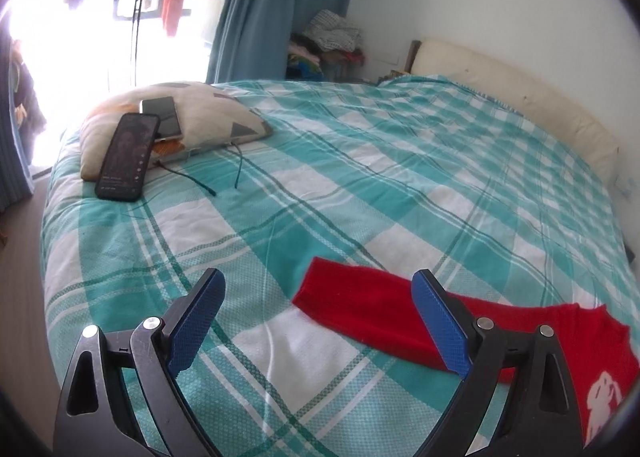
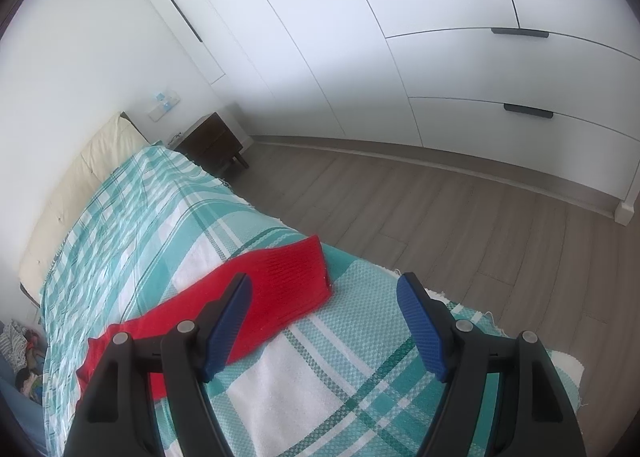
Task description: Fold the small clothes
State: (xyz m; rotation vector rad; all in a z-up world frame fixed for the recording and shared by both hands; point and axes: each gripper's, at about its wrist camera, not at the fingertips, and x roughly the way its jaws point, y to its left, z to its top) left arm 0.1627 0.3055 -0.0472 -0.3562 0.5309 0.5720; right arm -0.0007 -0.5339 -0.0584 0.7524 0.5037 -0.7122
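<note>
While both hand-held grippers gape, red sweater [image 1: 400, 321] flat on bedspread [image 1: 320, 185]

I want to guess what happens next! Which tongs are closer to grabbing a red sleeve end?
Probably the left tongs: the red sweater's sleeve cuff lies between their open fingers. The right tongs are open too, their cuff further ahead.

Black tongs [image 1: 318, 277], blue textured pads [image 1: 196, 317].
</note>
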